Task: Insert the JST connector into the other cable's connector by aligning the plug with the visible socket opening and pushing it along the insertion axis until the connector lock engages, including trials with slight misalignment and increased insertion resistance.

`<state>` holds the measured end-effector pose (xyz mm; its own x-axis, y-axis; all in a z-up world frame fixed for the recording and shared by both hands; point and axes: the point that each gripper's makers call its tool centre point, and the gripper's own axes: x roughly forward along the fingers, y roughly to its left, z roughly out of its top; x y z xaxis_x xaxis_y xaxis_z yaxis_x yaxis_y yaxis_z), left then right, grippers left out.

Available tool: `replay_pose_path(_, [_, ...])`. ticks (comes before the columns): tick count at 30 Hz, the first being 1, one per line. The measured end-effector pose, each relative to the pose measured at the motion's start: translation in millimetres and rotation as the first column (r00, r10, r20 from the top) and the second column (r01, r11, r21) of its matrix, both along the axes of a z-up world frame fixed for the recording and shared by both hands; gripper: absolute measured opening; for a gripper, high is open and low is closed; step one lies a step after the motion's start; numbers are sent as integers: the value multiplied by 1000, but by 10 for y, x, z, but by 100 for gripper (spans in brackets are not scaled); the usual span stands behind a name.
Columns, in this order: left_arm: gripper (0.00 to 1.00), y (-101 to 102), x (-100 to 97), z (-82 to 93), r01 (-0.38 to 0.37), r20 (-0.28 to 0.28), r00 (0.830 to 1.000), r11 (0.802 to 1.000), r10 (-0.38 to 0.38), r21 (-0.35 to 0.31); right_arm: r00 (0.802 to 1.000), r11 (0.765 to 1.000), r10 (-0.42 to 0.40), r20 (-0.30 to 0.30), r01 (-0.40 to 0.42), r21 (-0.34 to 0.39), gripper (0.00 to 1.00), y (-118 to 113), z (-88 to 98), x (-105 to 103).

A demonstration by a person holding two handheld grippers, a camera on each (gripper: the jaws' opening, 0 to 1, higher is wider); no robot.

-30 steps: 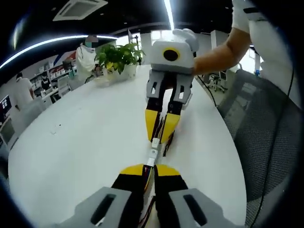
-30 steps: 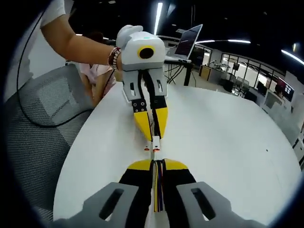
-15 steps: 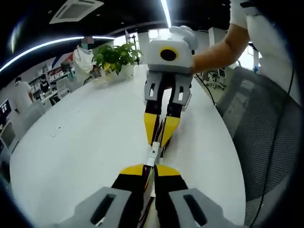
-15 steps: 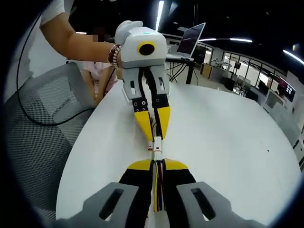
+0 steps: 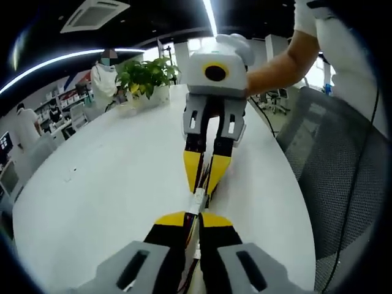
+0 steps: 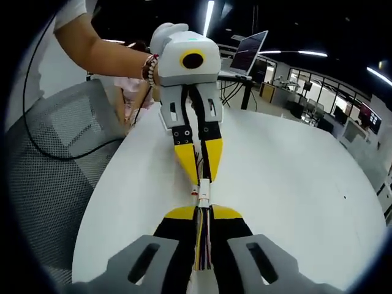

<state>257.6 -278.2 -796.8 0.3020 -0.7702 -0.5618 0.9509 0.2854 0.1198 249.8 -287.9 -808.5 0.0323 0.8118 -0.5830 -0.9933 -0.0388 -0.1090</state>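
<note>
Both grippers faced tip to tip over the white surface (image 5: 92, 184), left gripper (image 5: 193, 219) and right gripper (image 6: 202, 215) each with fingers closed on a cable, holding plug and socket (image 6: 204, 192) coaxial between them, apparently mid-insertion; lock state unclear.

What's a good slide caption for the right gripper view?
Two grippers press small white connectors together, tip to tip, above a white table.

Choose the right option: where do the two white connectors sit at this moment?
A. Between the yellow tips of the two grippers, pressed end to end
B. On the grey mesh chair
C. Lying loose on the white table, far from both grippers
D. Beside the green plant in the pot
A: in the right gripper view the white connectors sit end to end between the left gripper and the right gripper, above the white table.
</note>
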Motion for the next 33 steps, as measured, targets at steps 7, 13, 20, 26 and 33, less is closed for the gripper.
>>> replay_pose_path(7, [0,-16,-8,7,2,-10,1000,1000,-3,-5,1000,1000,7,7,-7,-11,4,-3,-12,-8])
replay_pose_path(13, [0,-70,-47,-43,34,-5,999,999,-34,27,1000,1000,14,11,-14,9,4,60,48,-7])
replay_pose_path(20, [0,-43,-25,6,32,4,999,999,-33,20,1000,1000,3,9,-4,20,4,61,67,16])
replay_pose_path(26, [0,-46,-49,-4,57,15,998,998,-58,35,1000,1000,2,4,-2,16,4,69,64,-4])
replay_pose_path(33, [0,-65,-57,-50,66,7,998,997,-66,46,1000,1000,-5,-4,5,6,3,68,25,-10])
